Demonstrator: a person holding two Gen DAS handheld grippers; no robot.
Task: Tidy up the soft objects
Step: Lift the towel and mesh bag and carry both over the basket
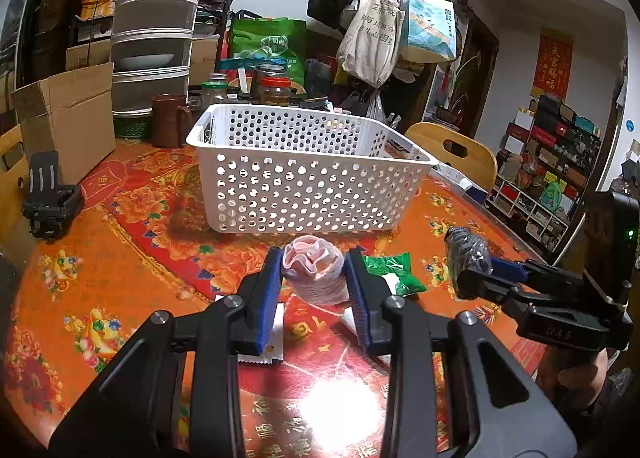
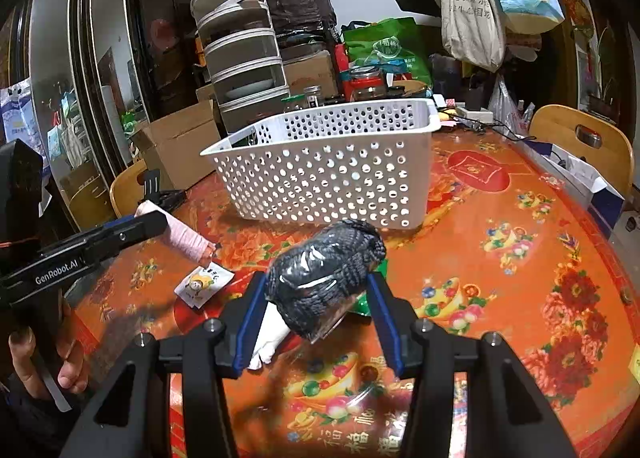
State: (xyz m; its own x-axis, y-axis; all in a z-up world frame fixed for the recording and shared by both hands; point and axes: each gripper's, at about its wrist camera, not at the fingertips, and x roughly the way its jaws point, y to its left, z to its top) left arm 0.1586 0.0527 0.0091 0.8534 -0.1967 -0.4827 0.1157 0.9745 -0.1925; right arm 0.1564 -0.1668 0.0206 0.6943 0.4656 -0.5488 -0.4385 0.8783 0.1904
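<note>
- your left claw [image 1: 314,278] points forward and somewhat down over the table [image 1: 120,226], aimed toward the white perforated basket [image 1: 304,182]; its blue pads are narrowed onto a rolled pink cloth [image 1: 316,274], one pad on each side of it.
- from the right wrist view your left claw [image 2: 160,222] reaches in from the left edge, with your left hand [image 2: 48,358] wrapped around the handle below it.
- the pink roll [image 2: 180,232] is clear of the table; its long axis runs along the claw's line, slanting down toward the table, and its open, folded end faces the basket.
- your right claw [image 2: 320,298] also points forward and tilts down, facing the near long wall of the basket [image 2: 328,178]; its pads hold a dark knitted bundle in clear wrap [image 2: 328,274], gripped at a middling width.
- in the left wrist view your right claw [image 1: 476,270] comes in from the right, with the dark bundle [image 1: 466,254] sticking out past its tips, pointing left and slightly up.
- the bundle's long axis lies on a slant, from low near the left pad up to the right toward the basket.
- a green packet [image 1: 396,272] lies on the table just right of the pink roll, between the two claws.
- a small white sachet with a cartoon figure [image 2: 204,284] lies flat on the table below the pink roll.
- the basket stands on the table just beyond both claws, apart from both held things.
</note>
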